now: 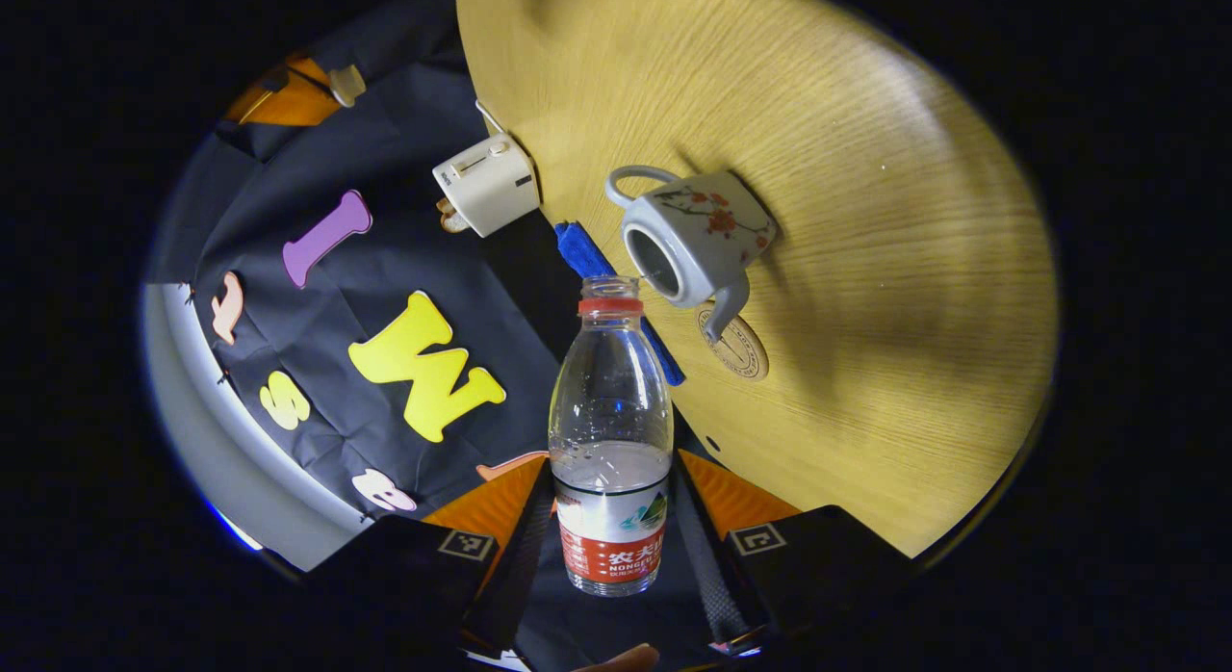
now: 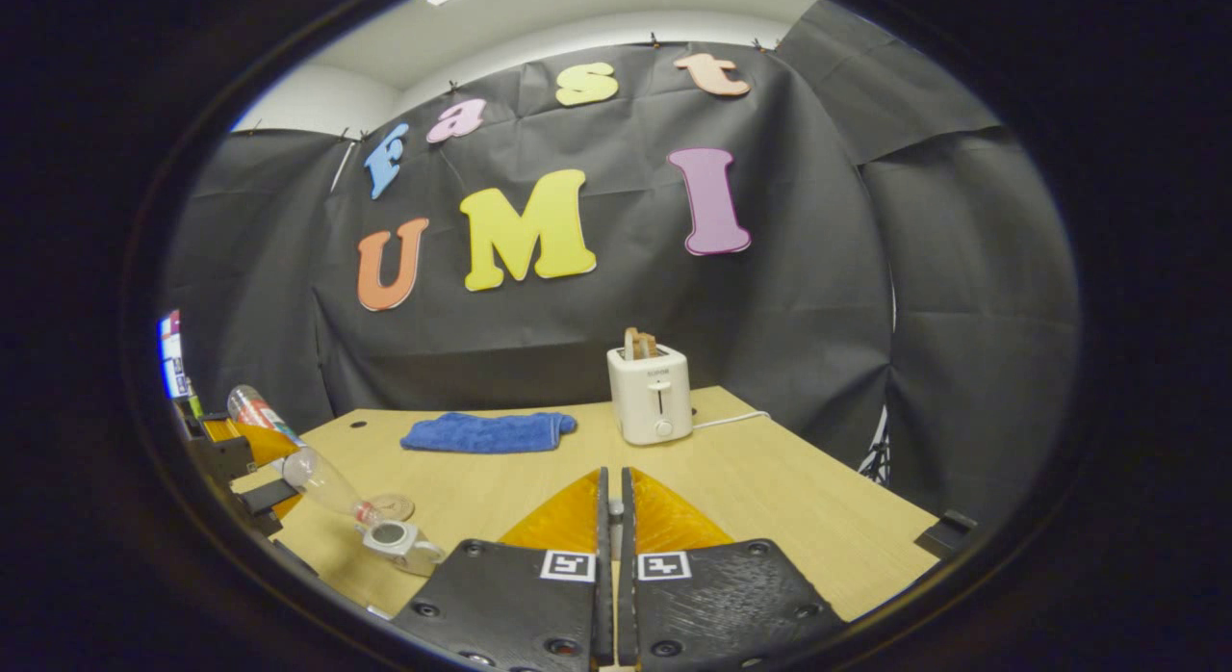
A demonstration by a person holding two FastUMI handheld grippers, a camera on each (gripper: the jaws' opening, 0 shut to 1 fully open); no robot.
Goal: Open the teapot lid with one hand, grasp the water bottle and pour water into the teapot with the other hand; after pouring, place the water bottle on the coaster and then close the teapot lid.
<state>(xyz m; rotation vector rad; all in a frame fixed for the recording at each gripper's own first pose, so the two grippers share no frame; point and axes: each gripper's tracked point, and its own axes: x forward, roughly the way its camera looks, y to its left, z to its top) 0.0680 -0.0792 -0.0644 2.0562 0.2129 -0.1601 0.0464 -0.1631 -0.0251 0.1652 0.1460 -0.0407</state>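
My left gripper (image 1: pixel 613 479) is shut on the lower body of the clear water bottle (image 1: pixel 611 402), which has no cap and is partly full. The bottle's mouth points at the open top of the white flowered teapot (image 1: pixel 698 234) on the wooden table (image 1: pixel 866 268). Beside the teapot's spout lies the round coaster (image 1: pixel 739 349). In the right gripper view the bottle (image 2: pixel 308 465) slants mouth-down over the lidless teapot (image 2: pixel 395 539), by the coaster (image 2: pixel 390 506). My right gripper (image 2: pixel 613 484) is raised off to the side, its fingers pressed together on a pale sliver, the teapot lid.
A white toaster (image 2: pixel 650 395) with bread in it stands at the back of the table, its cord trailing right. A folded blue cloth (image 2: pixel 486 431) lies left of it. The toaster (image 1: pixel 486 184) and cloth (image 1: pixel 602 268) also sit beyond the teapot.
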